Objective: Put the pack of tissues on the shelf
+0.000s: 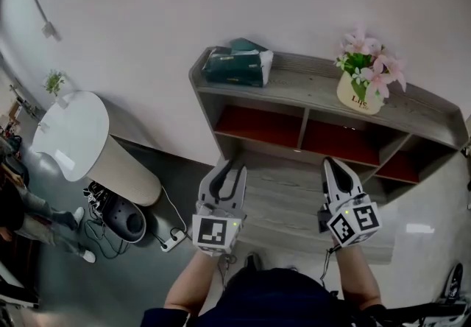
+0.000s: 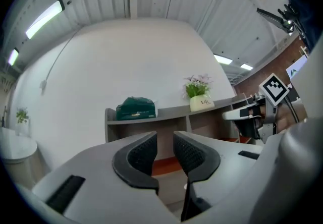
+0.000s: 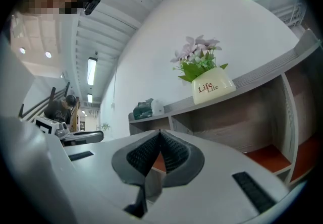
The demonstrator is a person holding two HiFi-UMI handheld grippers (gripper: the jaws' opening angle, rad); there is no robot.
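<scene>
- At far left, a white round-topped stand (image 1: 70, 134) rises from the grey floor, with a black device (image 1: 124, 219) and tangled cables at its foot.
- The dark green pack of tissues (image 1: 237, 66) lies on the top board of the wooden shelf (image 1: 309, 84), at its left end and against the white wall. Neither gripper touches it.
- The left gripper (image 1: 231, 169) is held in front of the shelf, below the top board. Its jaws are drawn close with only a narrow slit between the pads, and nothing is in them.
- The right gripper (image 1: 330, 165) is level with it and well apart, pointing at the same shelf. Its jaws are together, tips meeting, and hold nothing.
- A cream pot of pink flowers (image 1: 359, 95) stands upright near the right end of the top board, well apart from the tissues.
- Below, red-floored compartments (image 1: 259, 125) are open to the front.
</scene>
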